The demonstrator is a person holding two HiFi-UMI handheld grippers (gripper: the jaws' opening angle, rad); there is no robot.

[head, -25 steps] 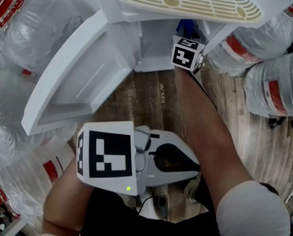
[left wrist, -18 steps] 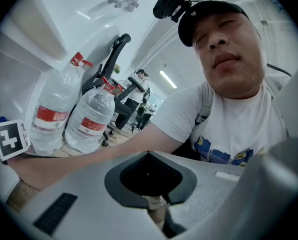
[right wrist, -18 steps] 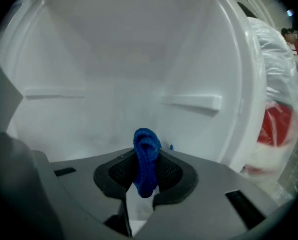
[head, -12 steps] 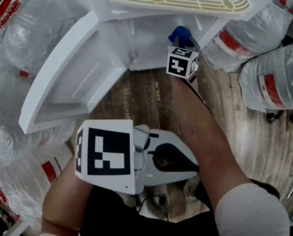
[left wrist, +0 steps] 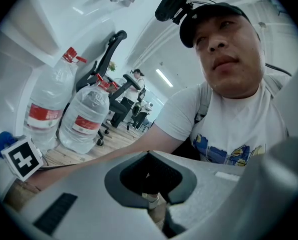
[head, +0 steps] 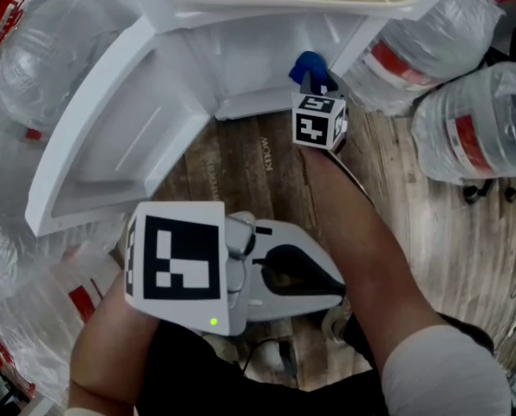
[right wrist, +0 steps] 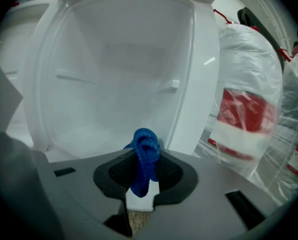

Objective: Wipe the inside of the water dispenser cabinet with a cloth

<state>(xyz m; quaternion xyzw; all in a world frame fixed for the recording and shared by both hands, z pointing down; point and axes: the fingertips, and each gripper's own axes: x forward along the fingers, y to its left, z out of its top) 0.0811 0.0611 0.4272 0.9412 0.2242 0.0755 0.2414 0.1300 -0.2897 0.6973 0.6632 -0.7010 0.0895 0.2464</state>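
Crowding cabinet (head: 256,63); bagged water bottles (head: 471,133)

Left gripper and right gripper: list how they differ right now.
The grey left gripper has its fingers shut on nothing; the grey right gripper has its fingers shut on a crumpled blue cloth. The right gripper points into the open white water dispenser cabinet; the left gripper is held back, pointing at the person's torso. Both carry a black-and-white marker cube.
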